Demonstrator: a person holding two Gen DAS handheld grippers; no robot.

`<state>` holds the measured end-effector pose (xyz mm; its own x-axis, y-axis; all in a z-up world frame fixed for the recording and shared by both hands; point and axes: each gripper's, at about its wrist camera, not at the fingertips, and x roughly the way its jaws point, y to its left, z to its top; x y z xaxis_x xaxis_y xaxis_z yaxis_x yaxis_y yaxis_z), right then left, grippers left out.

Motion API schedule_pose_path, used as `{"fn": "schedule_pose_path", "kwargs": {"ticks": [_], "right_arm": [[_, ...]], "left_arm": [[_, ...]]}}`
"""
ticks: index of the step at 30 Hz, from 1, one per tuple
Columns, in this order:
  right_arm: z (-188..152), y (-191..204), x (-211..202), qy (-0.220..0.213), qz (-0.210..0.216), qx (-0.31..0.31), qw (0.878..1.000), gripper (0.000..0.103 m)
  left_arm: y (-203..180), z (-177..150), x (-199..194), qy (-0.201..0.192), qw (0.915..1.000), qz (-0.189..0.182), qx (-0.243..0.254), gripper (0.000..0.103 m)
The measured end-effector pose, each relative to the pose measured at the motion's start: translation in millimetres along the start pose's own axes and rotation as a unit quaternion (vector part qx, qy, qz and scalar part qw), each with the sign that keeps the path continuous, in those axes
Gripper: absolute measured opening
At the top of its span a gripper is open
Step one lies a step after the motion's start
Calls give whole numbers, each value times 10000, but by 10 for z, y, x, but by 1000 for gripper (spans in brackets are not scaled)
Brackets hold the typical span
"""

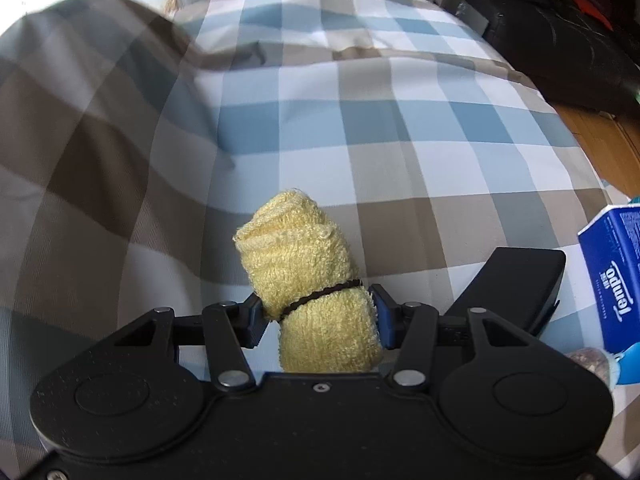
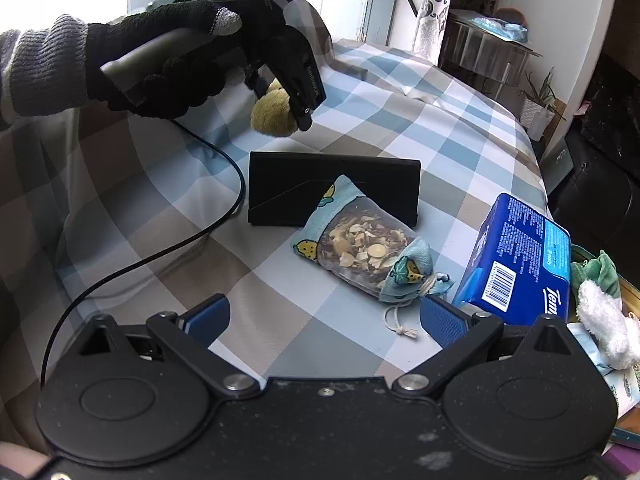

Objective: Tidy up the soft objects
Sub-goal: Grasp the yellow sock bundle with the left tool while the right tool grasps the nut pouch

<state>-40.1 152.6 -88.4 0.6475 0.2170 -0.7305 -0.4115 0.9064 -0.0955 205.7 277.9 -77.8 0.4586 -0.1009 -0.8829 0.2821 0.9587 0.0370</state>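
1. Two tools work over our checked bed.
2. We keep the right tool spread wide, empty, facing the sachet for pickup.
3. Our left tool clamps the yellow towel roll, lifted clear for carrying.

A checked bed carries a black folded case, a herb sachet and, at its right edge, a blue tissue pack.

My left wrist camera looks close along its fingers over the checked bedspread, my right one looks low across it from farther back, both catching the blue tissue pack.
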Motion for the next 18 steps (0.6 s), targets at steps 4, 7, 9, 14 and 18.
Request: {"fn": "schedule_pose_path", "kwargs": {"ticks": [4,7,9,14,18], "right_arm": [[76,30,83,34,-294,-159,9994,102],[154,-19,174,80,-480,-303,9984,102],[214,-58,251,92,-580,-334,9977,102],[353,-78,484,177,-622,-610,9960,102],[428,-66,711,416,-568,-1112,9913,102]], "left_arm": [[-76,10,27,-88,9993,-255,243,50],[-71,7,59,98,9984,-555,100,50],[-94,-7,37,116,9976,-682,69,50],[-60,17,-31,77,9967,-805,-115,50],[14,53,-69,16,9964,-798,-273,49]]}}
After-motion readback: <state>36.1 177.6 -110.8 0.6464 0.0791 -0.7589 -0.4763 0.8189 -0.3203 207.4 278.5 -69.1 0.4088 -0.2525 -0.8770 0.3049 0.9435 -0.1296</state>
